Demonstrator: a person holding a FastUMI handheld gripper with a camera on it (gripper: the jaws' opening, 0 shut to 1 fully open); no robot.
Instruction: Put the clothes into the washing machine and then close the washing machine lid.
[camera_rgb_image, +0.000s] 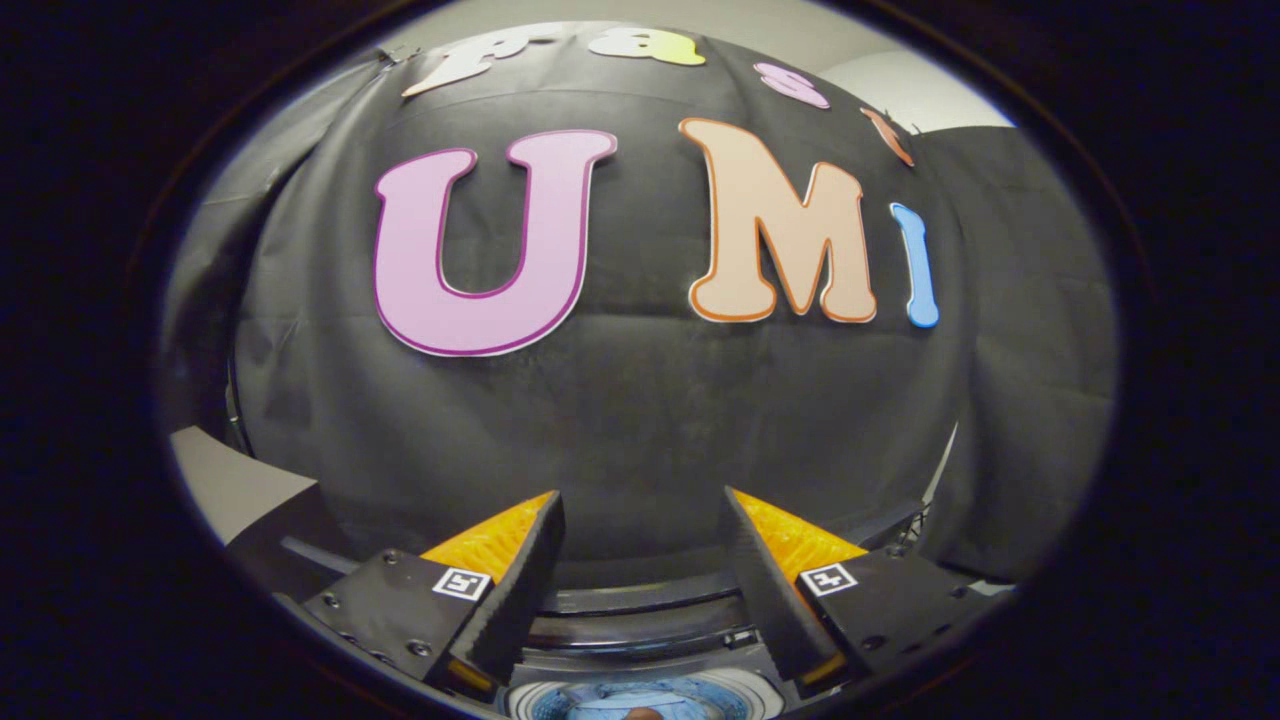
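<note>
The gripper (640, 520) hangs with jaws spread and nothing between them, over the washing machine (640, 640), whose open drum (640, 697) seems to hold something bluish.

The gripper (640, 520) is held with its fingers (525, 560) apart and nothing between them. Below them the open washing machine (640, 620) is seen, with blue cloth (640, 700) inside its drum.

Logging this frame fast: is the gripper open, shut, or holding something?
Gripper: open, nothing between its fingers, above the washing machine.
</note>
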